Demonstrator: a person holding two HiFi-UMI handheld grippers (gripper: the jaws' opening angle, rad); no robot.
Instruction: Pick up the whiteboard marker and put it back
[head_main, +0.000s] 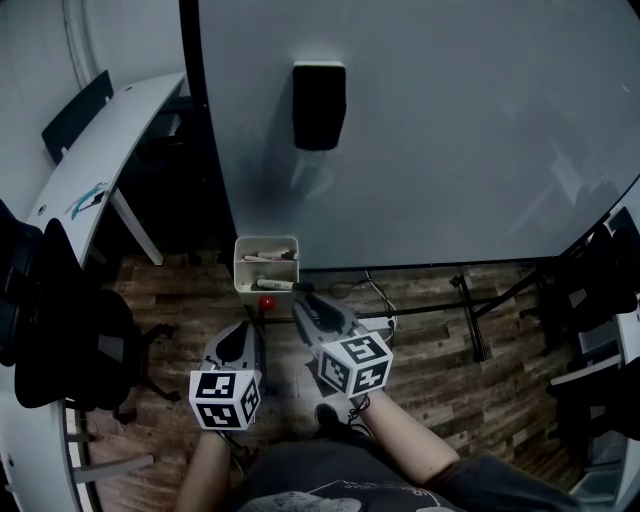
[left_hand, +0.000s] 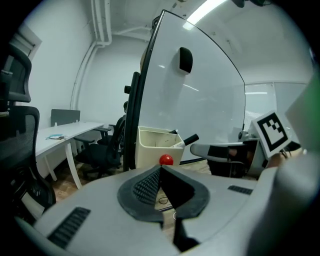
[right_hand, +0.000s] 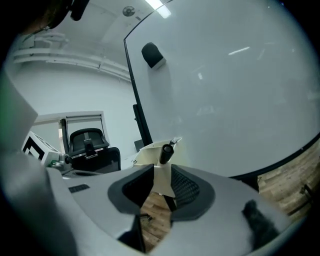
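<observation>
The right gripper (right_hand: 160, 169) is clamped on the whiteboard marker (right_hand: 161, 179) (white barrel, black cap). Its ribbed dark jaws are parted only by the barrel, and the cap points at the white plastic box (right_hand: 144, 151). The left gripper (left_hand: 160, 171) is closed on nothing, its tips meeting. The box holds other markers (head_main: 268, 257), and a small red ball (left_hand: 166, 160) sits just below it.

Black-capped whiteboard marker (right_hand: 162, 181) clamped in right hand-held gripper (right_hand: 161, 169)
</observation>
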